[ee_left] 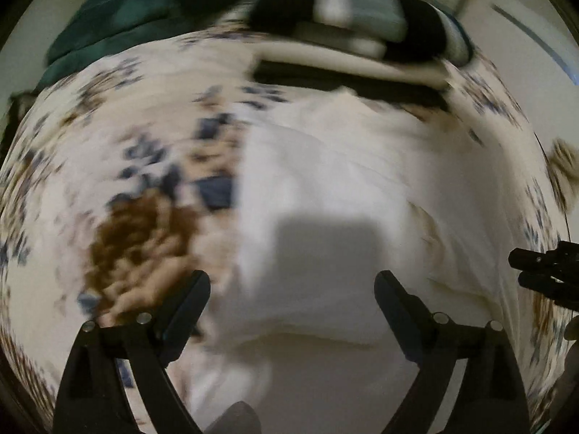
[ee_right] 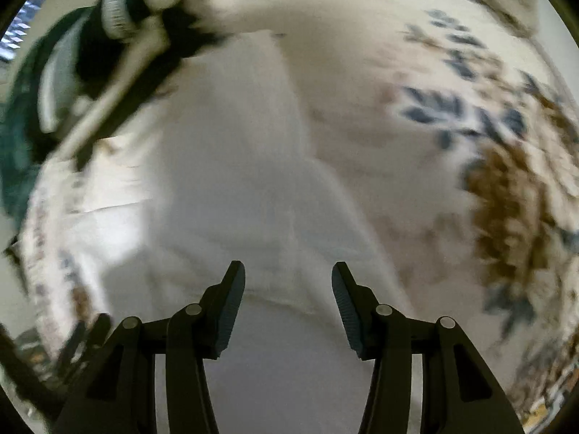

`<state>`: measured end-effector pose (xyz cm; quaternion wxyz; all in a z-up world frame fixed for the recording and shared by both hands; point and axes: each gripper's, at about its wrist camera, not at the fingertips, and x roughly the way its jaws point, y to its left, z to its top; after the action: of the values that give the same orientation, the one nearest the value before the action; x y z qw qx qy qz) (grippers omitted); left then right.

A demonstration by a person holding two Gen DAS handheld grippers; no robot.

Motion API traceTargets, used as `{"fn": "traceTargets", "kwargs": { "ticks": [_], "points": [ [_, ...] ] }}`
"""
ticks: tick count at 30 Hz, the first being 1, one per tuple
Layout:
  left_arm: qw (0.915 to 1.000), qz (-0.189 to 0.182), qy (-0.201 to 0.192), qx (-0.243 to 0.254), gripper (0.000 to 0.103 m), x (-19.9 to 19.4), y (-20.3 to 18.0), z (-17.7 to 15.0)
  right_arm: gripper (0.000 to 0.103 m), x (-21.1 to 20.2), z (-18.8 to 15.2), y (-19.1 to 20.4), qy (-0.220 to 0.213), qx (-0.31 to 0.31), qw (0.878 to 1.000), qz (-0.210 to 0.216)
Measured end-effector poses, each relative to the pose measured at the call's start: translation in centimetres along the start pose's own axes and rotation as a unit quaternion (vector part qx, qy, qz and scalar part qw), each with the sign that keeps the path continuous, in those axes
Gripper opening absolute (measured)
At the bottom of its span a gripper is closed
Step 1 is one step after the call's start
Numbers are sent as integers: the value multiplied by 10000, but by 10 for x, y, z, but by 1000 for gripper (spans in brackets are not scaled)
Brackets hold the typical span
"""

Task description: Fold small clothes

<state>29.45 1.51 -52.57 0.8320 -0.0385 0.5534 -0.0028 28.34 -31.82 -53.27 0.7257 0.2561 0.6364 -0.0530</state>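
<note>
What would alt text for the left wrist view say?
Blurred view: open left gripper, holding nothing, above a white cloth garment on a floral bedspread. Folded dark and pale clothes are stacked beyond.

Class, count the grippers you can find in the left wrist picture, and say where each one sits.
2. The left gripper fills the bottom centre, fingers spread over the white garment. The right gripper pokes in at the right edge. Blur may hide detail.

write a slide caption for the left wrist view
Left gripper, fingers spread open and empty, above a white garment lying on a floral bedspread, with stacked clothes beyond.
</note>
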Motion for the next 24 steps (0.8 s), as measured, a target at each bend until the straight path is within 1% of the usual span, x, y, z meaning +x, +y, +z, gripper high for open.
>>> {"fn": "traceTargets", "kwargs": {
  "ticks": [3,5,6,7,9,10,12,13,14,15,17,19,21,23,24],
  "points": [
    [9982,407,-75,-424,93,-1,31,5,56,11,14,36,213,-322,9978,530],
    [9964,645,-54,-556,93,5,43,14,56,31,29,66,459,-519,9934,911],
    [9947,812,-70,-630,93,7,52,17,56,41,33,83,578,-726,9906,1009],
    [9937,897,-71,-671,93,10,56,22,56,52,40,100,652,-906,9892,951],
    [9920,1019,-73,-741,93,17,60,31,56,71,47,125,686,-1237,9876,687],
    [9908,1107,-99,-767,93,17,64,35,56,83,50,134,797,-1388,9856,552],
    [9900,1182,-116,-765,93,20,66,42,55,100,50,141,970,-1476,9837,343],
    [9897,1204,-107,-762,93,22,68,47,51,107,50,145,976,-1506,9835,237],
    [9894,1219,-109,-779,93,25,69,52,23,107,50,149,843,-1596,9835,88],
    [9897,1176,-103,-813,93,29,71,58,3,103,49,151,670,-1693,9832,-111],
    [9906,1092,-91,-821,93,37,69,73,3,85,47,146,317,-1689,9848,-259],
    [9921,990,-74,-771,93,52,64,92,3,69,47,135,118,-1551,9868,-446],
    [9943,884,-12,-595,93,72,54,112,3,66,47,125,206,-1448,9884,-415],
    [9949,922,170,-381,93,90,45,125,6,62,49,113,477,-1225,9911,-221],
    [9949,931,192,-338,93,93,42,128,18,56,50,105,519,-1147,9919,-156]
  ]
}}
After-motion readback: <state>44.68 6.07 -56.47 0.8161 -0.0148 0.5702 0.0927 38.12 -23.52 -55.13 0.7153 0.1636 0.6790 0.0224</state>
